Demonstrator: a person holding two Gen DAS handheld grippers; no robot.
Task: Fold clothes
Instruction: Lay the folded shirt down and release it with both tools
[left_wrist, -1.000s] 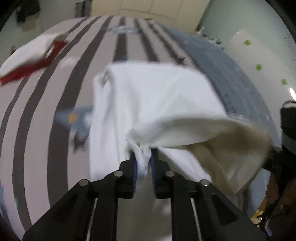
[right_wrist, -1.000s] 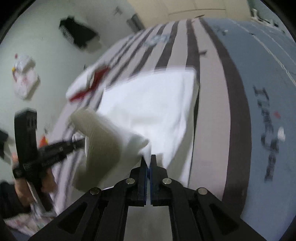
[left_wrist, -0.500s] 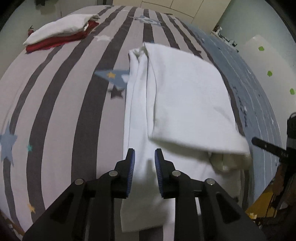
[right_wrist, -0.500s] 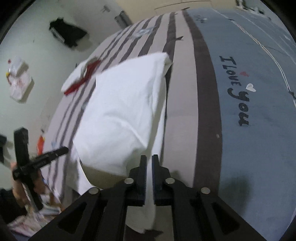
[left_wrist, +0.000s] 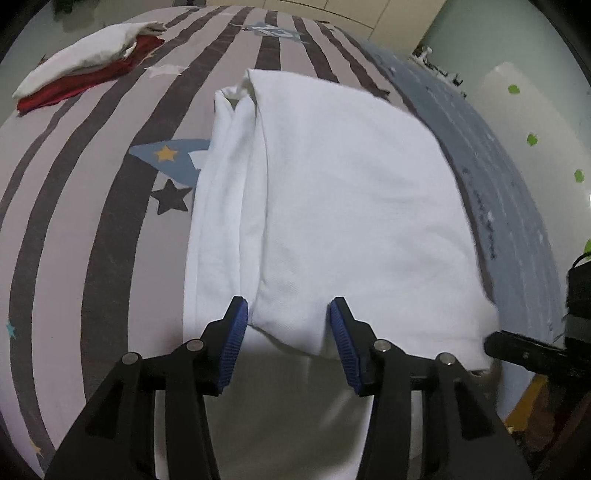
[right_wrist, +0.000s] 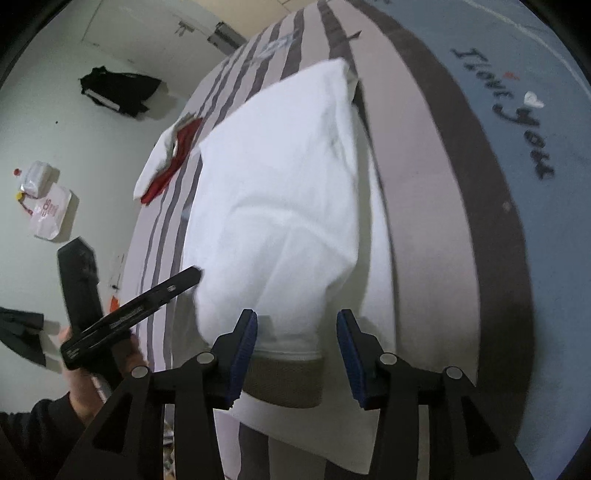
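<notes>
One white garment (left_wrist: 332, 206) lies folded mid-frame on the striped bed (left_wrist: 92, 192). Both tools, left tool (left_wrist: 285, 338) and right tool (right_wrist: 297, 349), are spreading, pads off the cloth though its near edge lies between them. Upper right, the blue bedding reads "I love you" (right_wrist: 506, 107).
</notes>
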